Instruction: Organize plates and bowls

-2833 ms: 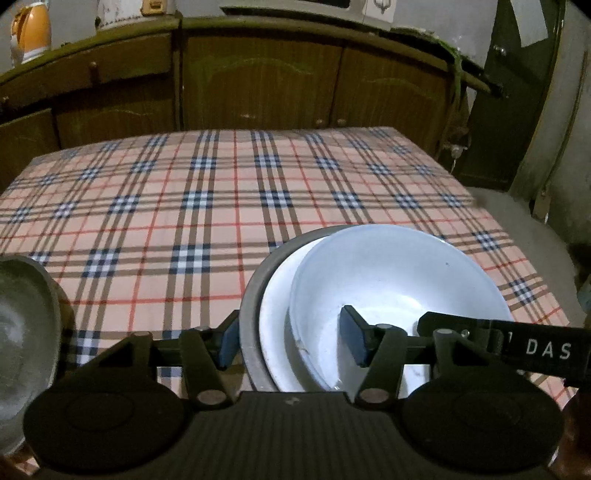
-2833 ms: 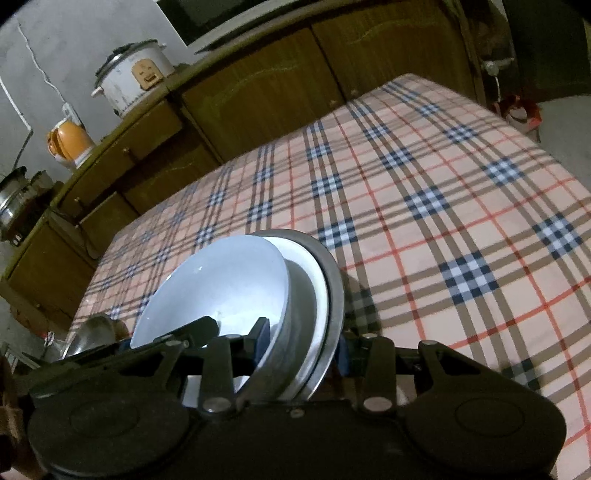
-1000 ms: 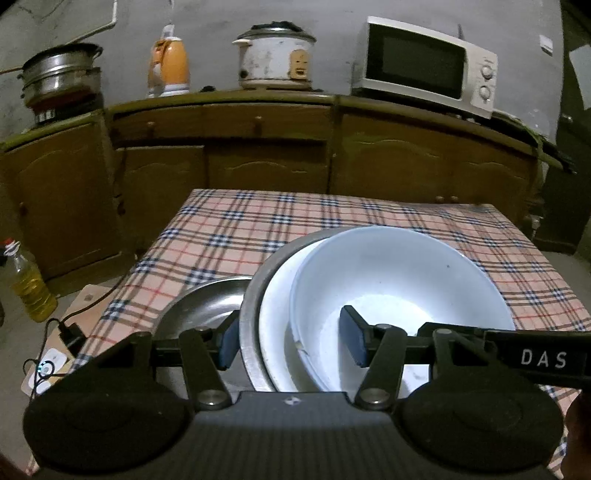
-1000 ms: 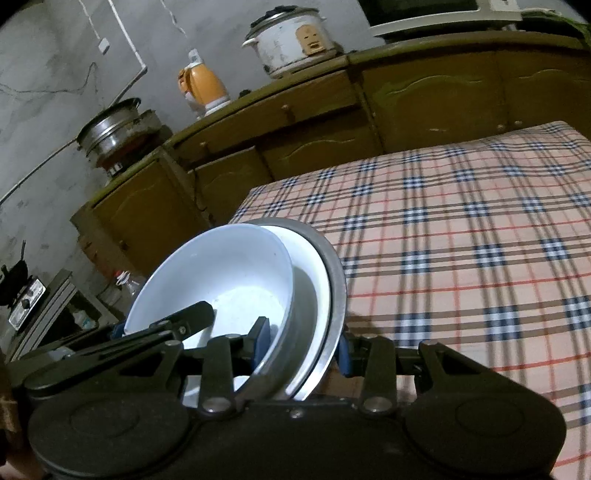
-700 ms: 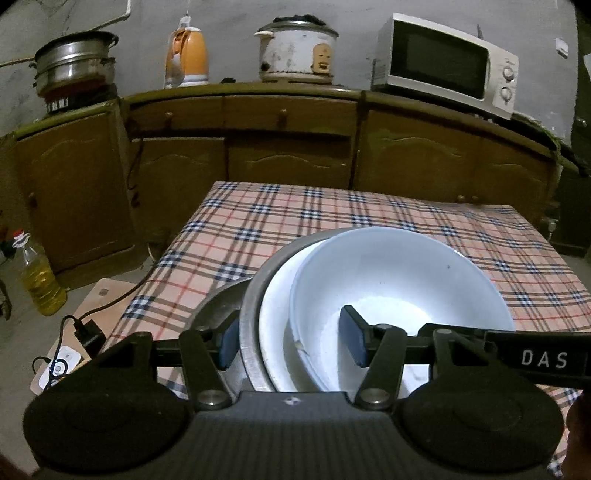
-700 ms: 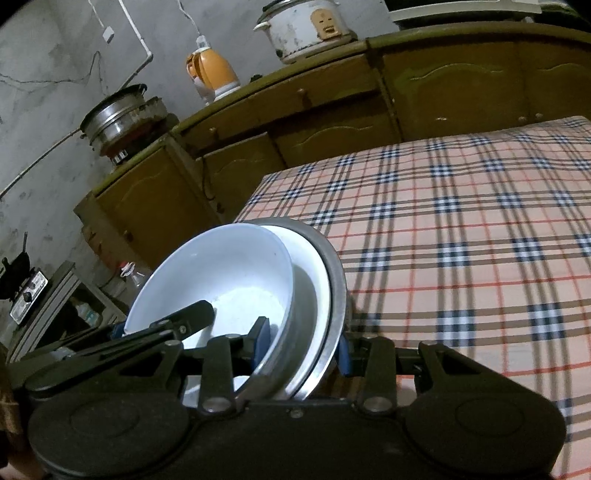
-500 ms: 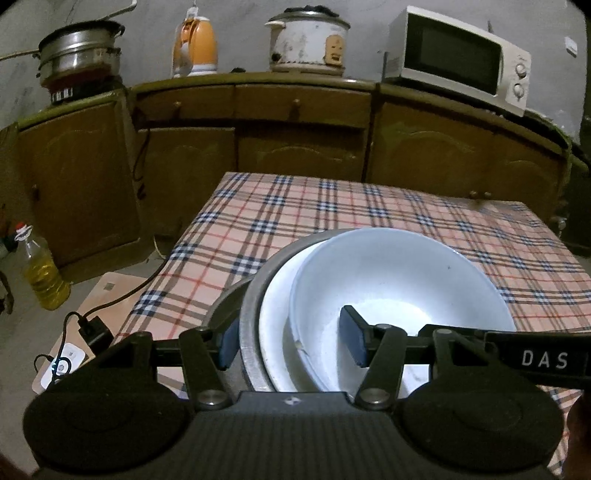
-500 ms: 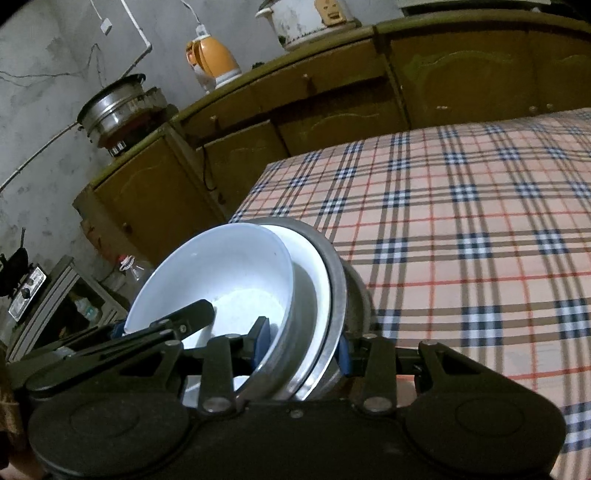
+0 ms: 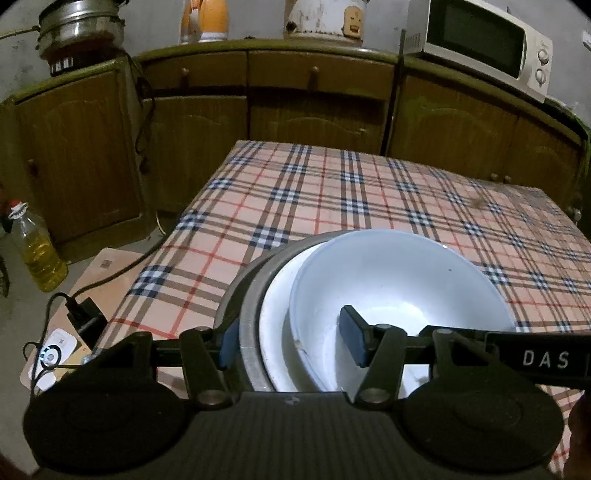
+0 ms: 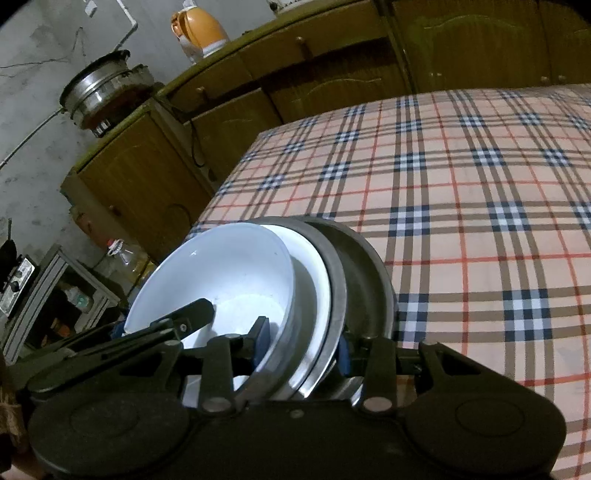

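Note:
A stack of a white bowl (image 9: 399, 280), a white plate (image 9: 275, 325) and a steel plate (image 9: 247, 306) is held between both grippers. My left gripper (image 9: 291, 341) is shut on the stack's near rim. My right gripper (image 10: 301, 345) is shut on the stack's rim too; the white bowl (image 10: 221, 273) and white plate (image 10: 314, 280) show tilted in the right wrist view. A second steel dish (image 10: 362, 273) lies on the plaid table (image 10: 480, 221) right under the stack's right edge. Whether the stack touches it is unclear.
Wooden cabinets (image 9: 314, 96) run behind the table, with a microwave (image 9: 484, 40), rice cooker (image 9: 325, 18), orange kettle (image 9: 203, 18) and steel pot (image 9: 77, 26) on top. An oil bottle (image 9: 35, 251) and a cabled charger (image 9: 83, 314) are on the floor at left.
Both grippers have carried the stack leftward across the table and lowered it over the steel dish near the table's left edge. Both grips are unchanged.

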The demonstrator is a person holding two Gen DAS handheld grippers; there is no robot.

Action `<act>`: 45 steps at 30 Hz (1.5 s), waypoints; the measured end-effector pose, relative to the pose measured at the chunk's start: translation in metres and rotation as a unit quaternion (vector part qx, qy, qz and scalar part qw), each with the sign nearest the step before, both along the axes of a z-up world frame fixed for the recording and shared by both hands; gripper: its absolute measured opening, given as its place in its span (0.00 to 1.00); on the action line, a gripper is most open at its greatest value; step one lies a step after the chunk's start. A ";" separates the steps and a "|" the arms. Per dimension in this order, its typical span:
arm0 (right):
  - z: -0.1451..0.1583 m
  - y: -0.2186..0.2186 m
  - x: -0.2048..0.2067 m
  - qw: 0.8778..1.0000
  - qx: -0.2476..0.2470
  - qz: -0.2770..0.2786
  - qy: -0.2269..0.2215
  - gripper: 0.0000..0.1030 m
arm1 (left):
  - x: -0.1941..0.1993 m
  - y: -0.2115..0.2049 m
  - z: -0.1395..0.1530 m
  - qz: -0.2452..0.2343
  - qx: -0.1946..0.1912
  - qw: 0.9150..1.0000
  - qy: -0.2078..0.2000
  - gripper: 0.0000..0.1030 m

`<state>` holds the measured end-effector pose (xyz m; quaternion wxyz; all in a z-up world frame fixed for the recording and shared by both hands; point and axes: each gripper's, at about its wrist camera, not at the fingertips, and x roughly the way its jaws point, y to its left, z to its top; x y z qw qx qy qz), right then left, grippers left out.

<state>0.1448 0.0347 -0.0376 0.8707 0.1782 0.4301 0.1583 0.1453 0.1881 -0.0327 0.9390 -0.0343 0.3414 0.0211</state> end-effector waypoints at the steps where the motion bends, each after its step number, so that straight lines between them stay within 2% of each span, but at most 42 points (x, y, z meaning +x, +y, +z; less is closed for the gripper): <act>1: -0.002 0.000 0.002 1.000 0.000 0.000 0.002 0.45 | 0.002 0.000 -0.002 -0.001 0.000 1.000 0.002 0.55; 6: -0.013 -0.001 0.008 1.000 -0.002 0.000 0.010 0.45 | 0.009 0.001 -0.010 -0.004 -0.004 1.000 0.013 0.55; 12: -0.016 -0.002 0.014 1.000 0.005 0.004 0.005 0.45 | 0.010 0.001 -0.011 0.000 -0.001 1.000 0.002 0.55; 15: -0.017 -0.004 0.016 1.000 0.007 0.007 0.006 0.48 | 0.010 -0.001 -0.011 0.000 0.003 1.000 -0.001 0.55; 18: -0.010 -0.004 0.014 1.000 -0.017 0.006 -0.014 0.51 | 0.008 -0.001 -0.011 0.006 0.007 1.000 -0.003 0.58; 19: -0.007 -0.005 0.014 1.000 -0.023 0.003 -0.019 0.58 | 0.007 0.000 -0.010 0.009 0.009 1.000 -0.003 0.57; 24: 0.012 -0.017 0.007 0.998 -0.040 -0.002 -0.045 0.60 | -0.002 0.003 -0.002 0.023 0.012 1.000 -0.008 0.59; 26: 0.021 -0.021 -0.002 0.997 -0.046 0.002 -0.060 0.62 | -0.009 0.001 0.003 0.029 0.018 0.999 -0.014 0.64; 30: 0.039 -0.022 -0.025 0.991 -0.091 0.021 -0.096 0.69 | -0.029 -0.007 0.016 0.035 0.028 0.998 -0.033 0.70; 35: 0.052 -0.028 -0.057 0.991 -0.096 0.014 -0.095 0.75 | -0.058 -0.017 0.029 0.040 0.014 0.998 -0.053 0.81; 40: 0.052 -0.028 -0.090 0.990 -0.117 0.009 -0.081 0.78 | -0.083 -0.032 0.039 0.042 0.023 0.996 -0.073 1.00; 45: 0.051 -0.026 -0.114 0.989 -0.123 0.018 -0.076 0.78 | -0.101 -0.048 0.042 0.042 0.034 0.995 -0.079 1.00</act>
